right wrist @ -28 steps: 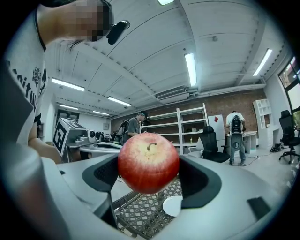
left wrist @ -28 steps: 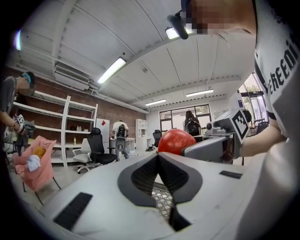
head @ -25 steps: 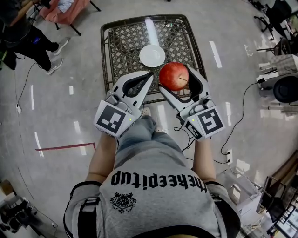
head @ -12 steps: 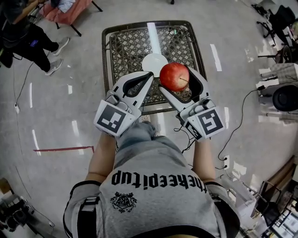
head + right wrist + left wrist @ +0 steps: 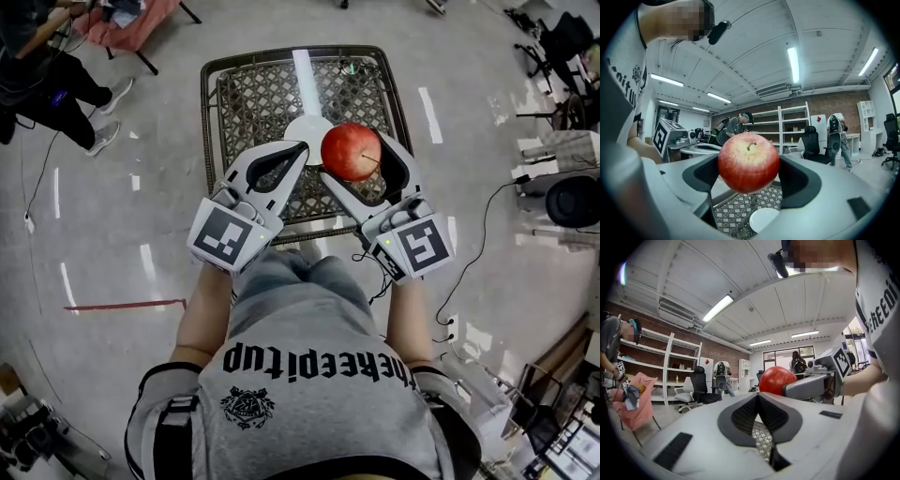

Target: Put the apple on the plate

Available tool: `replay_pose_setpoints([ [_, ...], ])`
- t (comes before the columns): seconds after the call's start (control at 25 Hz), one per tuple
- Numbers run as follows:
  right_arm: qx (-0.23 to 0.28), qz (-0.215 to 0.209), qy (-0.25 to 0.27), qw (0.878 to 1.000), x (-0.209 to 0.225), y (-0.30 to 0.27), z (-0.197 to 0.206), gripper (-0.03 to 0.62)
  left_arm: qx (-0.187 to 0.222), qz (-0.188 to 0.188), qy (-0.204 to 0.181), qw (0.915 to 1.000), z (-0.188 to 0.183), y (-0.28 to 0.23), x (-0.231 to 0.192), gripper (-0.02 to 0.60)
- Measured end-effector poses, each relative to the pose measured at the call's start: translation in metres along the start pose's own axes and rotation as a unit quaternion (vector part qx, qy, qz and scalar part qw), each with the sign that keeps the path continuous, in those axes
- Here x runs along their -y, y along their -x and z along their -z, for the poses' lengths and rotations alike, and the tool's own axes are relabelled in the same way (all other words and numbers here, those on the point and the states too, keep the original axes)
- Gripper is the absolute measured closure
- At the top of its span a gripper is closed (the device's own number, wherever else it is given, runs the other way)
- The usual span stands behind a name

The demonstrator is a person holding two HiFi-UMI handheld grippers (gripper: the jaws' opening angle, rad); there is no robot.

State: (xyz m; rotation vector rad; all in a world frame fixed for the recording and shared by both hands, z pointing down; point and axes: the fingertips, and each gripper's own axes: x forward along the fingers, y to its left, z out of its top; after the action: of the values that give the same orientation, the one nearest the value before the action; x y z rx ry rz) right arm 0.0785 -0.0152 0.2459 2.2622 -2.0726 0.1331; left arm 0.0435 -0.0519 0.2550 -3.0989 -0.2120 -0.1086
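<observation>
The right claw (image 5: 354, 157) grips the apple (image 5: 350, 150) in the air over the table (image 5: 234, 103). The plate (image 5: 302, 128) lies below and just ahead of it, a little to its left. The left claw (image 5: 300, 148) beside it is closed and empty.

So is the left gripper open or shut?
Shut. In its own view the left gripper has its fingers meeting at the tips with nothing between them; the apple sits in the right gripper.
</observation>
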Motion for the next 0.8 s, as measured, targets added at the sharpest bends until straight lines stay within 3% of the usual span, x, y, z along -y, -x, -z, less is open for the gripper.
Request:
replay_pose_setpoints([
  [0.28,-0.008,-0.008,-0.001,1.000,0.004,-0.011,0.003,0.187,-0.001,-0.008,0.002,1.0000,0.001,0.000,-0.008,0.560],
  [0.48,-0.012,-0.034,0.001,0.999,0.006,-0.026,0.004,0.187,-0.031,-0.037,0.034,0.9982,0.008,0.004,-0.015,0.560],
  [0.8,-0.013,-0.087,0.002,0.996,0.016,-0.047,0.007,0.187,-0.036,-0.091,0.043,0.9943,0.012,-0.003,-0.029,0.560],
])
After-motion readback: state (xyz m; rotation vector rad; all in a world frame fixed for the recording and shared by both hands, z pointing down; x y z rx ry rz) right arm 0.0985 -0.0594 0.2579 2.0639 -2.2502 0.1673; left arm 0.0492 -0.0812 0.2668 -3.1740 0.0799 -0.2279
